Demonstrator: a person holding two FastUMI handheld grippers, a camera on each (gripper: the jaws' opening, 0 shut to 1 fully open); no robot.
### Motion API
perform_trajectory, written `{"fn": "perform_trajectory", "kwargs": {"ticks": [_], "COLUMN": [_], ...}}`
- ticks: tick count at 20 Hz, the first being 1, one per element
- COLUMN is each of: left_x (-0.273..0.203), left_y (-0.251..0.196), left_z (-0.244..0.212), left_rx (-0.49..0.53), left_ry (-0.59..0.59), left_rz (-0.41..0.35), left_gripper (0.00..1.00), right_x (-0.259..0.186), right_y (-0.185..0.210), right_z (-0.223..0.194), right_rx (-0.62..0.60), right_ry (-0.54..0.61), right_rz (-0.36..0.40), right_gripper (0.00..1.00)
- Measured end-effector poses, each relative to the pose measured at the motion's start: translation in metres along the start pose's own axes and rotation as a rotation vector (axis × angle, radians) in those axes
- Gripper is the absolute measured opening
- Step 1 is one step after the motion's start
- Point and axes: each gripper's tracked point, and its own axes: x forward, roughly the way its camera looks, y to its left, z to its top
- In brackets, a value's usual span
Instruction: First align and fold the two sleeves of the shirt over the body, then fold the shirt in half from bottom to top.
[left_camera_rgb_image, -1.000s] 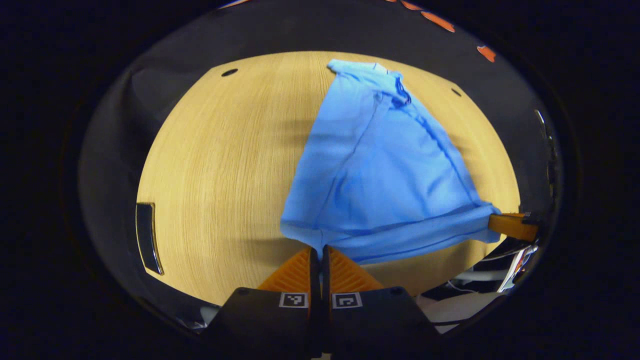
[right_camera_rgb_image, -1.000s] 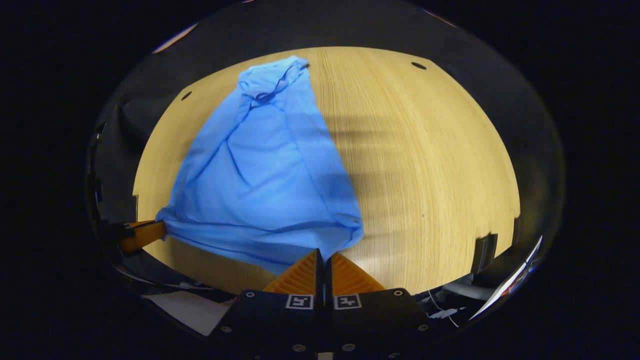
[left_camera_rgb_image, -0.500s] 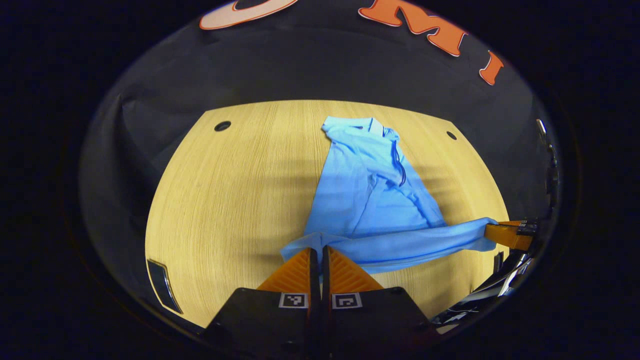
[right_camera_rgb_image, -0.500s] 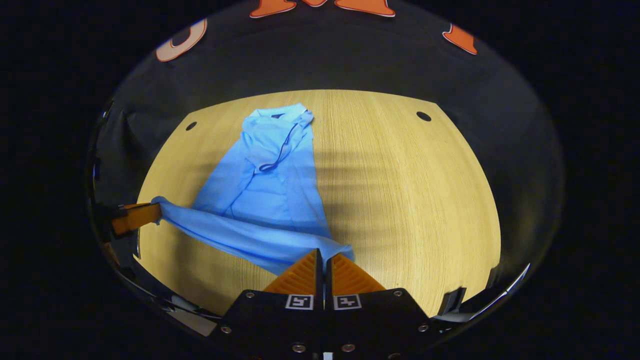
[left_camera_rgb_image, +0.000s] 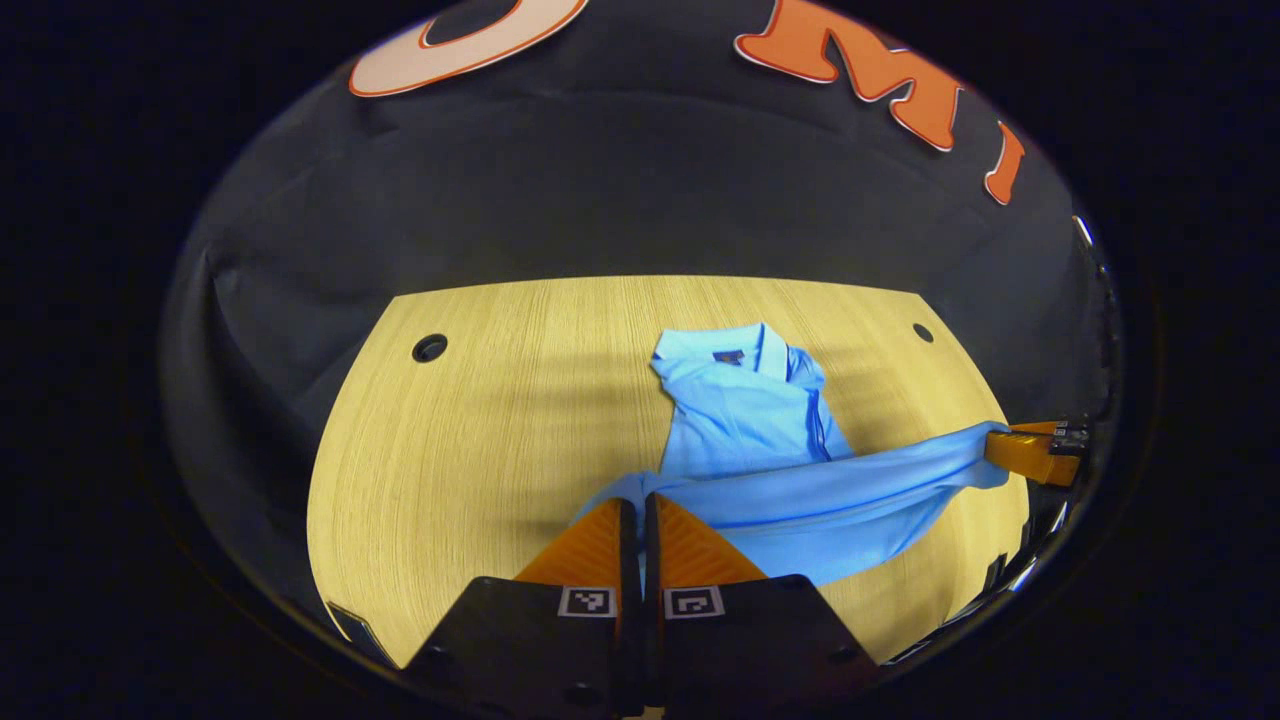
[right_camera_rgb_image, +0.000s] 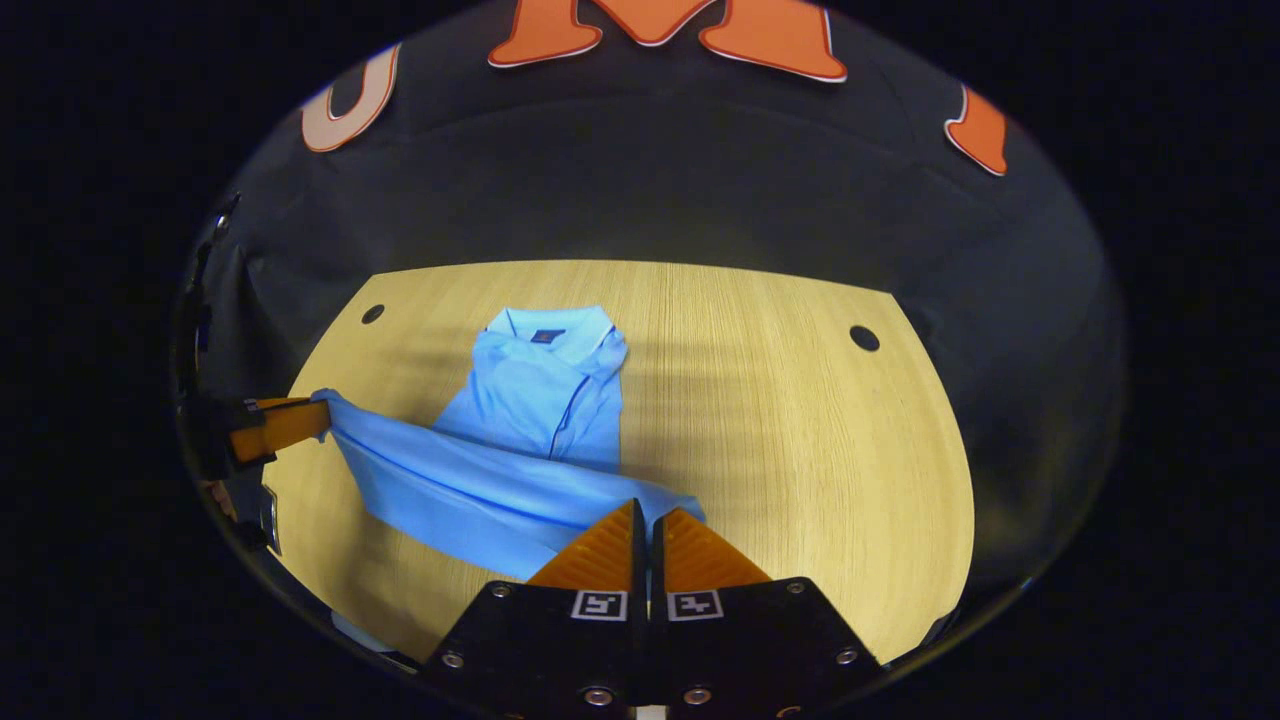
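No words or numbers to read here. Each tool carries a pair of small square coded tags (left_camera_rgb_image: 640, 601) behind its fingers, patterns only, seen again in the right gripper view (right_camera_rgb_image: 648, 605). A dark label (right_camera_rgb_image: 547, 336) sits inside the shirt's collar, too small to read.

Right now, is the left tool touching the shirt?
Touching. In the left gripper view the left tool is shut on the shirt hem, with cloth running straight out of its closed tips.

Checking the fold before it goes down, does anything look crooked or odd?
Nothing stands out. The left gripper and right gripper each pinch a bottom corner of the blue polo shirt, hem raised over the wooden table.
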Motion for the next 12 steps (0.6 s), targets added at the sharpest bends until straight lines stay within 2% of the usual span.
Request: {"fn": "perform_trajectory", "kwargs": {"ticks": [5, 8, 12], "left_x": [0.045, 0.073, 0.110], "left_y": [0.015, 0.016, 0.026], "left_z": [0.046, 0.062, 0.076], "left_rx": [-0.021, -0.006, -0.013], "left_ry": [-0.013, -0.007, 0.017], "left_rz": [0.016, 0.000, 0.022], "left_gripper": [0.04, 0.04, 0.04], "right_x": [0.046, 0.075, 0.112], "right_y": [0.005, 0.000, -0.002], "right_z": [0.050, 0.075, 0.094], "right_rx": [-0.043, -0.066, -0.016], "right_ry": [-0.032, -0.044, -0.046], "right_rz": [0.001, -0.012, 0.005], "right_gripper": [0.00, 0.01, 0.00]}}
